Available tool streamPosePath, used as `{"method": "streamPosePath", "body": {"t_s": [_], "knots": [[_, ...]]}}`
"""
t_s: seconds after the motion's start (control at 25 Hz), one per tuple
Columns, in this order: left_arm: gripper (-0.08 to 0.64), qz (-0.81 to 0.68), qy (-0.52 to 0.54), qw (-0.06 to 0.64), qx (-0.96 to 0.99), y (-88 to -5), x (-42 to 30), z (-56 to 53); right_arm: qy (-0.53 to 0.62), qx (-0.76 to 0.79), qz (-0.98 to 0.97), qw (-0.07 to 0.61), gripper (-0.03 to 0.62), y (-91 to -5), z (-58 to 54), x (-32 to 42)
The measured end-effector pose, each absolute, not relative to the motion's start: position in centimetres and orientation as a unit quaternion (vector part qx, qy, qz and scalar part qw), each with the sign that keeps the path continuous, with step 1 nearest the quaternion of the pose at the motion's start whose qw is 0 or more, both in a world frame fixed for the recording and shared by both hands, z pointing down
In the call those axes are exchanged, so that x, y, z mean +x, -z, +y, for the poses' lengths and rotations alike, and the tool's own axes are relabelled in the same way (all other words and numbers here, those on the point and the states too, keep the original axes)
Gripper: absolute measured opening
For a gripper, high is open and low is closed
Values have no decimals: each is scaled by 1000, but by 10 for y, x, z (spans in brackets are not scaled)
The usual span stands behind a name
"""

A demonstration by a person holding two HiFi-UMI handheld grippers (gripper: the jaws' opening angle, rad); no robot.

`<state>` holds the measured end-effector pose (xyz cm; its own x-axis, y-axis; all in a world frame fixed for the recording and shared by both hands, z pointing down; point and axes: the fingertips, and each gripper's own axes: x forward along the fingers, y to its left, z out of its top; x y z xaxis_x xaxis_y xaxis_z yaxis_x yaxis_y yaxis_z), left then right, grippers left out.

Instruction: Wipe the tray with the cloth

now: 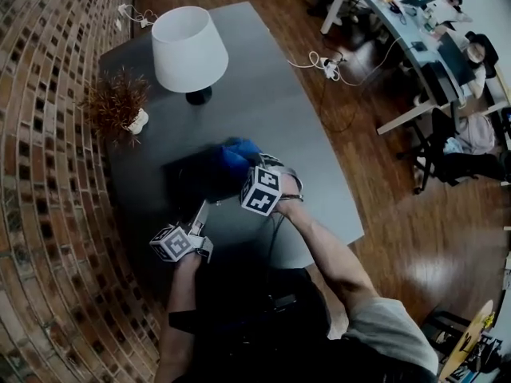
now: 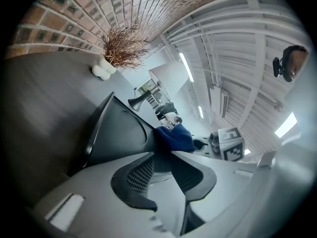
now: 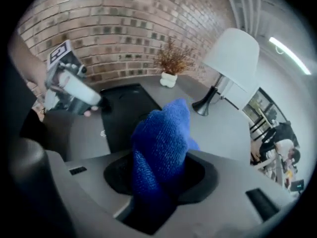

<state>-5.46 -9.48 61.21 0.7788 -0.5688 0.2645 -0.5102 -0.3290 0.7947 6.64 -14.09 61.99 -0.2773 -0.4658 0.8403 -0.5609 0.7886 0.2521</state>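
Table (image 1: 319, 174), grey, by brick wall (image 1: 40, 174): L gripper (image 2: 161, 165) jaws pinched shut on tray (image 2: 119, 133) rim, R gripper (image 3: 159, 175) jaws clamp cloth (image 3: 158, 143); recommend tray pinned, cloth pressed flat, overlapping strokes.

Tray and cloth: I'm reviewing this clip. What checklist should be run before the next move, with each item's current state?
1. The right claw clamps the cloth: ok.
2. The left claw is shut on the tray at its rim: ok.
3. The cloth touches the tray's surface: cannot tell.
4. The lamp and the dried plant stand off the tray: ok.
5. The tray's surface is bare of other things: ok.
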Motion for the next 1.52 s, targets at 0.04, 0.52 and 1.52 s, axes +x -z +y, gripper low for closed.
{"method": "streamPosePath", "body": {"t_s": [0.04,0.52,1.52], "knots": [[98,-333,31,476,813,-612,-54,-95,-57,294,-801,518,164,-621,-121,67],[144,-430,97,494,750,-615,-114,-69,-438,408,-790,132,164,-642,-145,165],[173,-453,113,524,713,-633,-113,-75,-317,305,-840,316,161,-641,-257,65]]}}
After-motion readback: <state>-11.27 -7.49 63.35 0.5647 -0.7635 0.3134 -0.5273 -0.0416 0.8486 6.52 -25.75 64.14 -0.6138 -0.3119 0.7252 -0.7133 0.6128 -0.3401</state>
